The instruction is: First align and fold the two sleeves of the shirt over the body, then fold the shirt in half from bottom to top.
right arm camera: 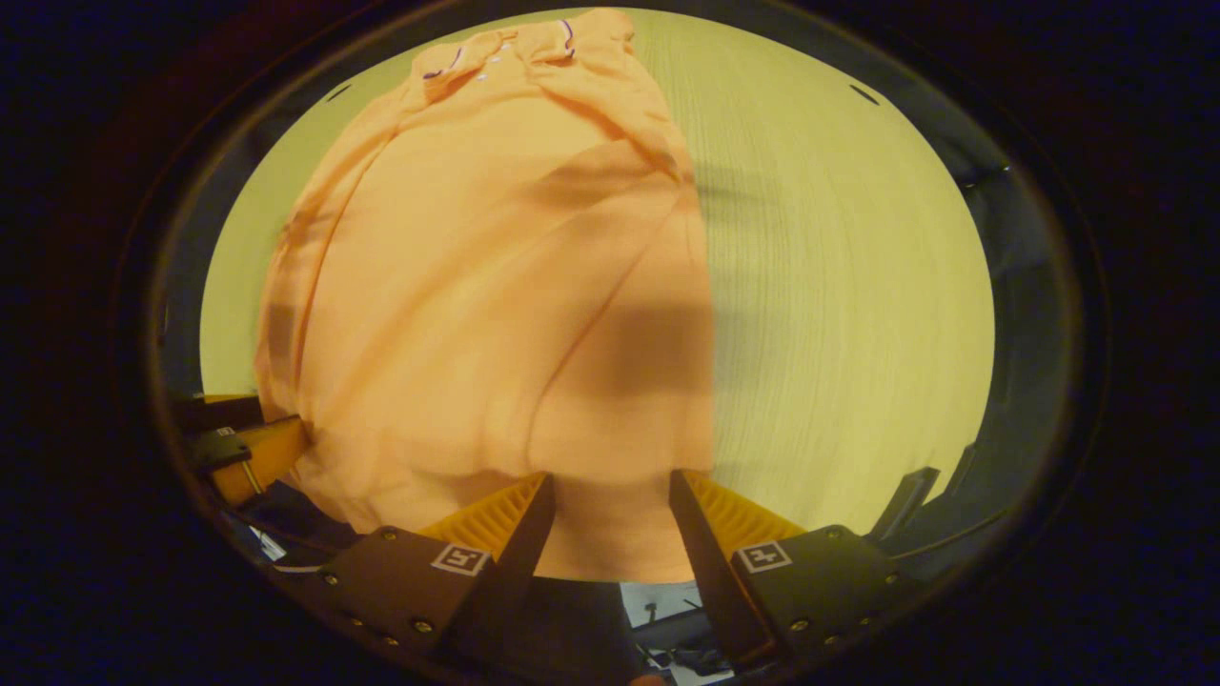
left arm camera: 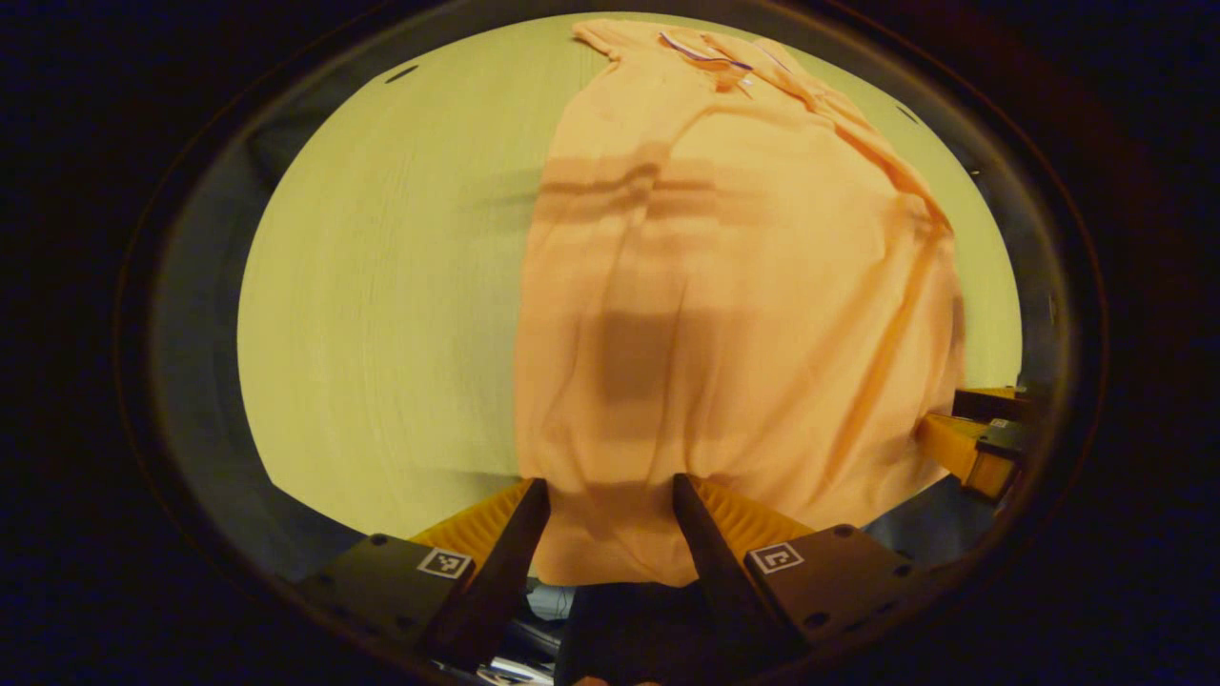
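The shirt (left arm camera: 724,314) lies flat on the table (left arm camera: 381,314), with its collar (left arm camera: 710,52) at the far end and its bottom hem at the near edge of the table. It forms a long narrow strip, and the sleeves are already laid over the body. A folded sleeve runs along the right side of the shirt in the left gripper view. The hem hangs a little over the table edge, toward the cameras.

In the left gripper view, the left gripper (left arm camera: 610,495) is at the near hem, on the left corner of the shirt. Its two fingers stand apart, and the cloth is seen between them. I cannot tell if the fingers press on the cloth or only stand at both sides of it. The right gripper (left arm camera: 982,438) is seen at the right edge of this view, just beside the other corner of the hem.

In the right gripper view, the right gripper (right arm camera: 610,491) is at the right corner of the hem, also with its fingers apart and cloth between them. If it really grasps the hem, I cannot tell. The left gripper (right arm camera: 243,443) is at the left edge of this view, near the shirt's side.

Dark shadows of the grippers fall on the shirt and table.
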`<act>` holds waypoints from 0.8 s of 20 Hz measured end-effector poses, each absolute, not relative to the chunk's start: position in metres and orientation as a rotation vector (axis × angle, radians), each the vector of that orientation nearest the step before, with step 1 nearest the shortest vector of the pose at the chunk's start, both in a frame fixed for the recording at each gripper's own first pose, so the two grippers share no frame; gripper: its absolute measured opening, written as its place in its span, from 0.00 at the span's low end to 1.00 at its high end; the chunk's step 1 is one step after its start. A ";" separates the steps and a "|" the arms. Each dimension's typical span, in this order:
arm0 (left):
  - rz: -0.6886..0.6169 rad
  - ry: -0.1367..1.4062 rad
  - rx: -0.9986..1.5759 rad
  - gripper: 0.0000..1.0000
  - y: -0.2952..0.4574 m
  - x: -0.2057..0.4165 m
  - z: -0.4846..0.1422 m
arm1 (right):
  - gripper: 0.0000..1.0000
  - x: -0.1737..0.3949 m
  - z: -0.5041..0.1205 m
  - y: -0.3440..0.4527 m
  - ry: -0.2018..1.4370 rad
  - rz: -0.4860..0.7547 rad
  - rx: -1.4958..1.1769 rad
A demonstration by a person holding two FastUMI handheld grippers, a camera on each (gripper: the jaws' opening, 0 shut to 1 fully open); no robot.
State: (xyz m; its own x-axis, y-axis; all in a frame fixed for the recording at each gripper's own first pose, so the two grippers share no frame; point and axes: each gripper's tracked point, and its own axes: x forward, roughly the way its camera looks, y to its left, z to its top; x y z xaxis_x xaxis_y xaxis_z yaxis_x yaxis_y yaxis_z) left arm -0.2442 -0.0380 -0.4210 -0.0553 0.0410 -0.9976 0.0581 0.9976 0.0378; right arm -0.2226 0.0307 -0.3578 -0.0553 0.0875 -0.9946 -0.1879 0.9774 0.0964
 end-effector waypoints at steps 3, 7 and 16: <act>-0.009 1.614 0.073 0.90 -0.039 -0.244 -0.422 | 0.80 -0.222 -0.358 0.032 1.630 0.218 -0.077; -0.027 1.609 0.078 0.86 -0.041 -0.244 -0.421 | 0.77 -0.223 -0.358 0.032 1.621 0.234 -0.091; -0.010 1.582 0.142 0.08 -0.046 -0.241 -0.419 | 0.00 -0.219 -0.358 0.029 1.587 0.176 -0.148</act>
